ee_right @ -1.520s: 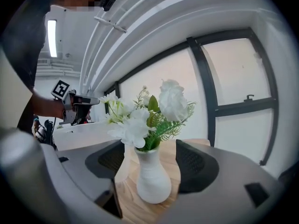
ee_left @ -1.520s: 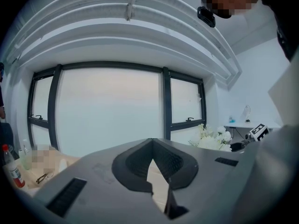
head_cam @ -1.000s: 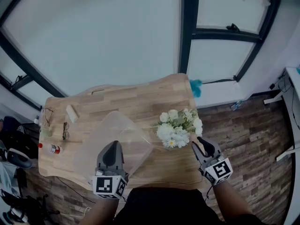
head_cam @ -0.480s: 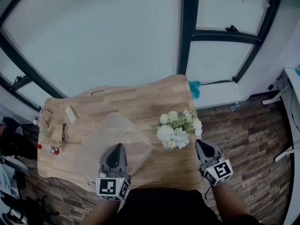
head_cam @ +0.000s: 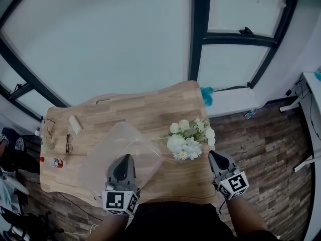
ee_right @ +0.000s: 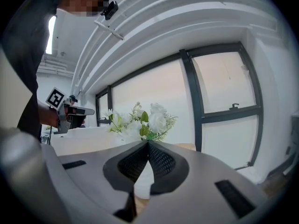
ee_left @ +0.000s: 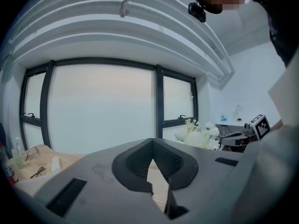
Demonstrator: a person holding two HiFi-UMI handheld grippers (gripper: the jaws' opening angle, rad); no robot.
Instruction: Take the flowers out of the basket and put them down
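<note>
Far left of the left claw (head_cam: 122,158), along the desk (head_cam: 150,109) edge: glasses (head_cam: 69,142), a small bottle (head_cam: 56,160) with red on it, a pale block (head_cam: 76,122). All well apart from that claw, with bare wood between.

Left claw: tips pressed together, nothing between them, poised over the near side of the clear basket (head_cam: 103,147); touching it or not, cannot tell.

Right of that claw, just past the basket's right rim: the flowers (head_cam: 189,138), white heads and green sprigs, upright on the desk outside the basket. Just left of and ahead of the right claw (head_cam: 215,155), apart from it.

Right claw: closed tip to tip, empty, near the desk's near right corner.

Beyond both claws: open wood up to the far edge, then dark window frames (head_cam: 198,31). Right of the right claw: the desk edge, then open plank floor (head_cam: 261,129).

Only from the head view: basket outline, clutter, desk shape. Only from the left claw view: the right claw side-on, past the flowers. Only from the right claw view: flowers dead ahead above its closed tips, the left claw beyond them at left.
</note>
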